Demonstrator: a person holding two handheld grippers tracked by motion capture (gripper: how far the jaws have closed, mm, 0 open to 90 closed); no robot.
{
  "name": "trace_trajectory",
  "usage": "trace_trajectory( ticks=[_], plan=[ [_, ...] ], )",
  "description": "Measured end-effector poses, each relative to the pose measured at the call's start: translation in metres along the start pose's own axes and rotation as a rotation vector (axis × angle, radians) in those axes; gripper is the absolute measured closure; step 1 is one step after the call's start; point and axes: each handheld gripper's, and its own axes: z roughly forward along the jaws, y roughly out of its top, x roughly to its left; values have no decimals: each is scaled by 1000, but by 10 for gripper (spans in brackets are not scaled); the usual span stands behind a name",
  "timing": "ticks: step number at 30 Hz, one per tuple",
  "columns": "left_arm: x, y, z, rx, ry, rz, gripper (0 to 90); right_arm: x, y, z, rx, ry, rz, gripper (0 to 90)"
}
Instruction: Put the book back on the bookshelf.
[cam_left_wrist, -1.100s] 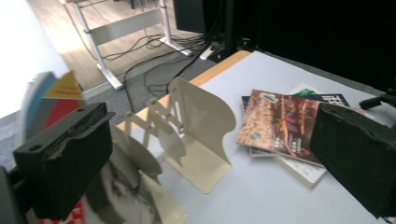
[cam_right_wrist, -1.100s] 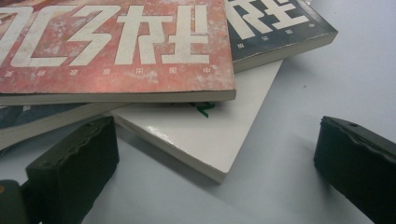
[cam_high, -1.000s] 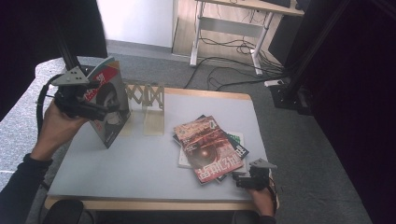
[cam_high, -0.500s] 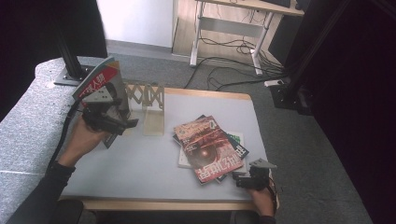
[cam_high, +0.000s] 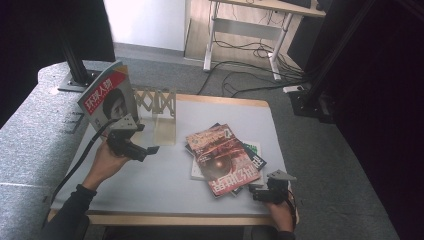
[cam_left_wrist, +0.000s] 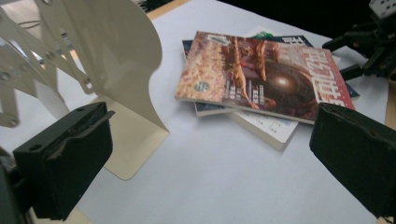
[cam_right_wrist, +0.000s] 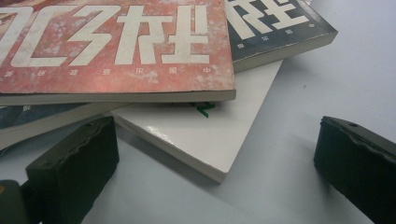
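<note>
1. Step in hand: shelving magazines in the cream bookend rack (cam_high: 159, 116). One red magazine (cam_high: 107, 96) is standing upright at the rack's left end; the stack (cam_high: 222, 159) is lying flat mid-table.
2. Left gripper (cam_high: 134, 149) is hovering empty, jaws apart, pointing toward the stack.
3. Right gripper (cam_high: 261, 194) is resting at the stack's near corner, jaws apart around nothing.
4. Next, likely: reaching across and pinching the top magazine's (cam_left_wrist: 261, 74) edge.
5. Versus a second ago: the left gripper was clamped on the red magazine; it is now released and drawing back.
</note>
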Motion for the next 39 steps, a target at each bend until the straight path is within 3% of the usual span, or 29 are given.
trace_trajectory(
  ticks=[5, 20, 25, 30, 36, 39],
  plan=[
    [-4, -16, 16, 41, -6, 10, 0, 0, 0, 0, 1, 1, 2, 0],
    [-12, -69, 61, 108, -57, -41, 0, 0, 0, 0, -2, -4, 3, 0],
    [-18, -87, 74, 172, -42, -15, 0, 1, -1, -1, -3, -5, 4, 0],
    [-20, -92, 78, 198, -29, 3, 0, 1, -1, -1, -3, -6, 4, 0],
    [-19, -92, 82, 242, -16, -18, 0, 1, -1, -1, -5, -7, 4, 0],
    [-23, -91, 86, 290, 16, 22, 0, 1, -1, -1, -5, -7, 4, 0]
  ],
)
